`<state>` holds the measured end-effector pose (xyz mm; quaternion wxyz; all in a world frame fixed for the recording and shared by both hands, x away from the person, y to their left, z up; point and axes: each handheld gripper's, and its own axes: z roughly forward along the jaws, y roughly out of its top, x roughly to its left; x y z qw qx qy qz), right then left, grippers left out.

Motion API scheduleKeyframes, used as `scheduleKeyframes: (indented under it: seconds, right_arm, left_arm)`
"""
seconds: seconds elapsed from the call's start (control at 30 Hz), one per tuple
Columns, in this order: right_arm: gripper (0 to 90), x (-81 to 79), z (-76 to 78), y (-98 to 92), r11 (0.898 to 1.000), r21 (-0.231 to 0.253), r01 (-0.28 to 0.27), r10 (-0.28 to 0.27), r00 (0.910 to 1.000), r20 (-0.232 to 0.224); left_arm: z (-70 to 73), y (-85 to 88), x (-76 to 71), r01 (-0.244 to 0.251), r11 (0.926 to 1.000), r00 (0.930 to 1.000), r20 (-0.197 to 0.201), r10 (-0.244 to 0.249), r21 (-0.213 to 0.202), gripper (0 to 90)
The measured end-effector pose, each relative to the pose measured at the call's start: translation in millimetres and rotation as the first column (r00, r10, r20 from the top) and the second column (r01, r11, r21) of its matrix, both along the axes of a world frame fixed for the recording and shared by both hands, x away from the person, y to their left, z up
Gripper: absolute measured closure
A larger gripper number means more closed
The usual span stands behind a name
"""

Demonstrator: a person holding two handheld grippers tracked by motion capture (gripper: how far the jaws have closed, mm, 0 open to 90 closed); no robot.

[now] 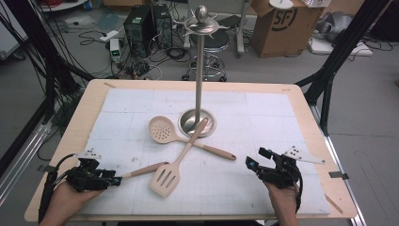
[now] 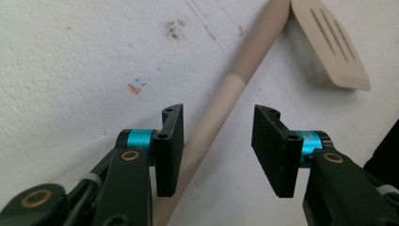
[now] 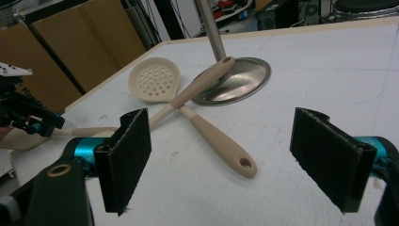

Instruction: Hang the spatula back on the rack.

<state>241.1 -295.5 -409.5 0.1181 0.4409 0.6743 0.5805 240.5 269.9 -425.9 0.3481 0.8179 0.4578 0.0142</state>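
utensils on the worktop (image 1: 301, 101) number three, all cream-coloured with tan handles: one skimmer (image 1: 162, 129) with a round perforated bowl, one slotted turner (image 1: 165, 178), and one third utensil (image 1: 141, 170) of which a handle is all that can be seen. one metal stand (image 1: 199, 70) rises from a round base at the middle of the white foam mat (image 1: 263, 113), with hooks under a ball at its top. the turner's handle leans up onto the stand's base and crosses over the skimmer's handle, the two forming an x just in front of the base; the turner's blade lies toward the near edge. the third utensil's handle lies flat on the mat at the near left, its far end close beside the turner's blade and its near end reaching the left tongs (image 1: 114, 181).

tongs count two, one in each hand. in the left gripper view the left tongs (image 2: 219, 148) stand apart with that handle (image 2: 221, 106) running between the pads; it passes close along the left pad, well clear of the right one, so they are not clamped on it. the right tongs (image 1: 253, 159) sit at the near right, wide apart with nothing between them, pointing toward the crossed handles; in the right gripper view the skimmer (image 3: 155, 80) and the stand's base (image 3: 244, 77) lie ahead.
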Motion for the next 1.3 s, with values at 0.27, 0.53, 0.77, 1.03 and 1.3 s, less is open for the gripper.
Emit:
scheduleKeyframes:
  seconds: [0.27,0.53,0.77,1.03,1.3]
  right_arm:
    - [19.9,-0.3,-0.2,-0.9,1.0,-0.001,0.005,-0.005,1.0,0.005]
    - [19.9,-1.0,-0.2,-1.2,1.0,-0.001,0.009,-0.009,1.0,0.001]
    - [20.0,-0.9,-0.3,-1.8,1.0,-0.003,0.01,-0.01,0.9999,0.003]
    - [20.0,-1.9,0.5,-1.5,1.0,-0.004,0.006,-0.006,1.0,0.007]
    - [20.0,-2.0,0.8,-3.2,1.0,0.002,0.011,-0.011,0.9999,0.011]
  left_arm:
    - [-2.5,-2.0,1.8,0.015,0.9986,0.9998,-0.013,-0.014,0.05,56.9]
    - [-7.0,-4.4,5.4,0.028,0.9962,0.999,-0.036,-0.025,0.082,57.3]
    - [-8.0,-5.7,9.3,0.047,0.9932,0.9978,-0.052,-0.042,0.107,59.8]
    - [-1.9,-27.7,10.1,0.114,0.9459,0.9935,-0.037,-0.108,0.304,64.2]
    - [-3.6,-13.5,14.3,0.098,0.9672,0.9951,-0.037,-0.092,0.234,78.2]
